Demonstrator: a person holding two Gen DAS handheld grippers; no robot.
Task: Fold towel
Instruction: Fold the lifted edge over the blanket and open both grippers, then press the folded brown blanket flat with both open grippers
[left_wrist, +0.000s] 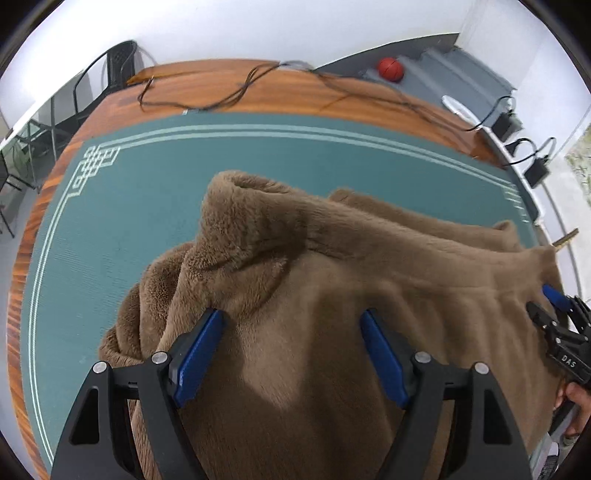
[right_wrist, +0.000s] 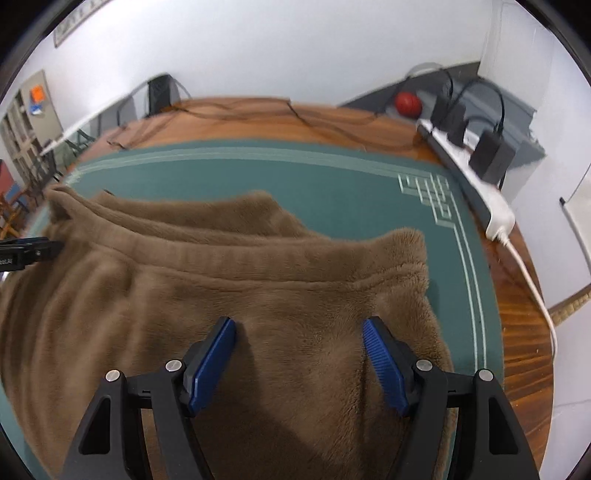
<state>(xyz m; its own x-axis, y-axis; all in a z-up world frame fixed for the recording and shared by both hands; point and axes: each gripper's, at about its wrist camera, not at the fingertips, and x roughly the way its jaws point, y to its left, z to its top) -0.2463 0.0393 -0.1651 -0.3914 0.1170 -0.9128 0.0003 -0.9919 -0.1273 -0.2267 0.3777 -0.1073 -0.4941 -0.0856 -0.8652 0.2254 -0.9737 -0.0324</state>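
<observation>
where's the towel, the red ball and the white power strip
towel (left_wrist: 332, 295), left wrist view, middle of the brown pile
red ball (left_wrist: 390, 69), left wrist view, centre of the ball
white power strip (right_wrist: 495, 210), right wrist view, bare end of its casing

one brown towel (left_wrist: 332, 288) on one green mat (left_wrist: 147, 184), one wooden table (left_wrist: 280, 92) under it, two grippers, left (left_wrist: 291, 325) and right (right_wrist: 299, 332), one red ball (left_wrist: 390, 69), two black adapters (right_wrist: 491, 155).

Bare mat (left_wrist: 147, 206) beyond towel (left_wrist: 314, 295); cables (left_wrist: 207, 99) farther
</observation>
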